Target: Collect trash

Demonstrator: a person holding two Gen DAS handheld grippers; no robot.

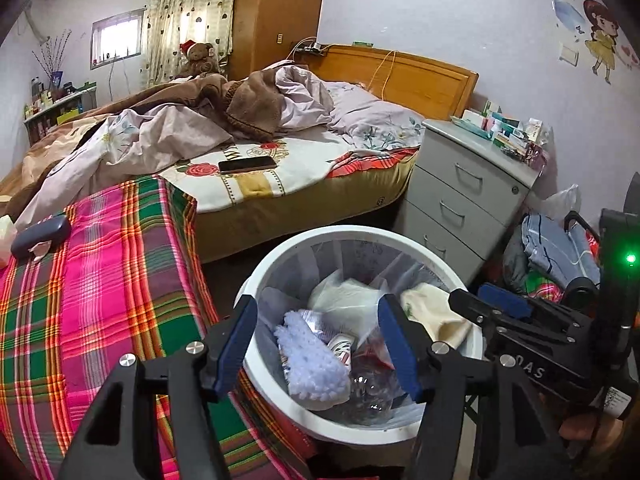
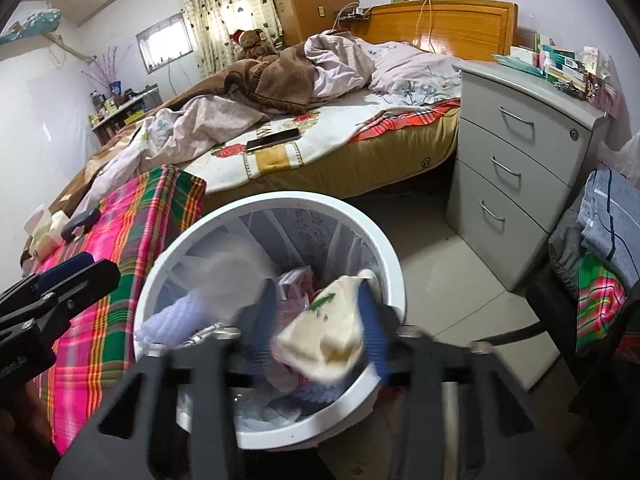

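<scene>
Both grippers are hovering over the white trash bin (image 1: 256, 276), which is standing on the floor between the plaid-covered bench (image 1: 104, 280) on the left and the grey drawer unit (image 1: 464, 196) on the right, with the bed (image 1: 304, 192) beyond it on the far side. Left gripper (image 1: 318, 338): jaws are standing apart, blue pads well clear of each other, nothing pressed between them; through the gap a fluffy pale-lilac item (image 1: 312, 364) is lying in the bin on top of crumpled plastic and a clear bottle. Right gripper (image 2: 318, 328): jaws are likewise standing apart; a cream-coloured packet (image 2: 324, 336) with a green mark is sitting between the pads, blurred, and I cannot tell whether either pad is touching it. In the left wrist view the same cream packet is lying at the bin's right rim, just beside the right gripper's fingers (image 1: 504, 306). The bin is lined with a thin plastic bag and is looking mostly full. A dark phone (image 1: 247, 165) is lying on the bed's floral sheet, well apart from the bin. A dark case (image 1: 40, 234) is resting on the far end of the bench.
</scene>
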